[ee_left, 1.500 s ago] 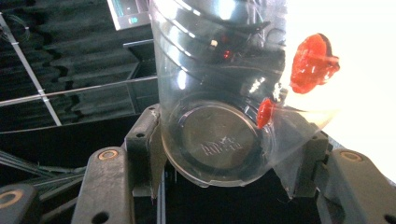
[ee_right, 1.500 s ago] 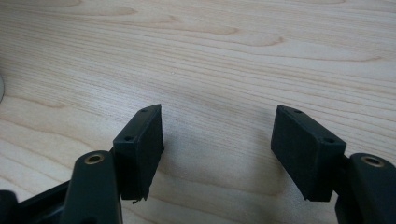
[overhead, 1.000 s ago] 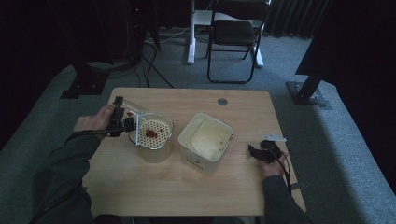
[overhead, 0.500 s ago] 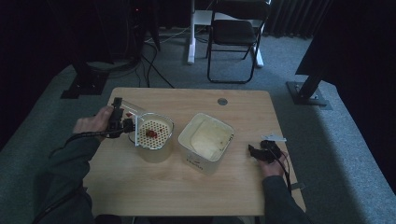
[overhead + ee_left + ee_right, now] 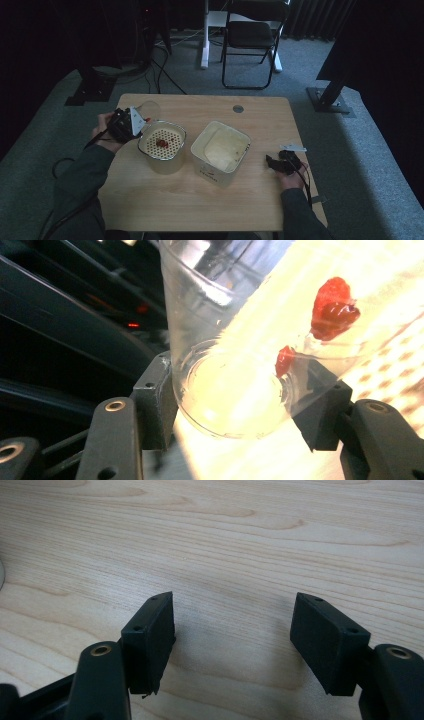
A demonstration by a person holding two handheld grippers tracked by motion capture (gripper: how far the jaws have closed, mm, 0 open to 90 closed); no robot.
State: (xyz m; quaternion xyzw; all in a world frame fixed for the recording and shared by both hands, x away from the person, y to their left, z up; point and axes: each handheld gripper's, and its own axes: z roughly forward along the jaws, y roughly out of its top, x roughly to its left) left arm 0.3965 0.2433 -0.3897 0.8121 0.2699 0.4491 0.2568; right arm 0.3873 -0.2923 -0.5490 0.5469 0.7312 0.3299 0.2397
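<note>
From above, we see the left tongs [image 5: 134, 121] holding a clear plastic cup [image 5: 148, 108] tipped at the strainer bowl's [image 5: 161, 145] left rim. Our left gripper view adds red fruit pieces [image 5: 334, 307] inside the clamped cup [image 5: 235, 340]. Right of the bowl, the right tongs [image 5: 272, 162] rest open and empty on the tabletop [image 5: 250, 540].

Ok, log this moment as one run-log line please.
left gripper: shut on clear cup, tipped over strainer bowl | red bits in cup | right gripper: open, over table
</note>
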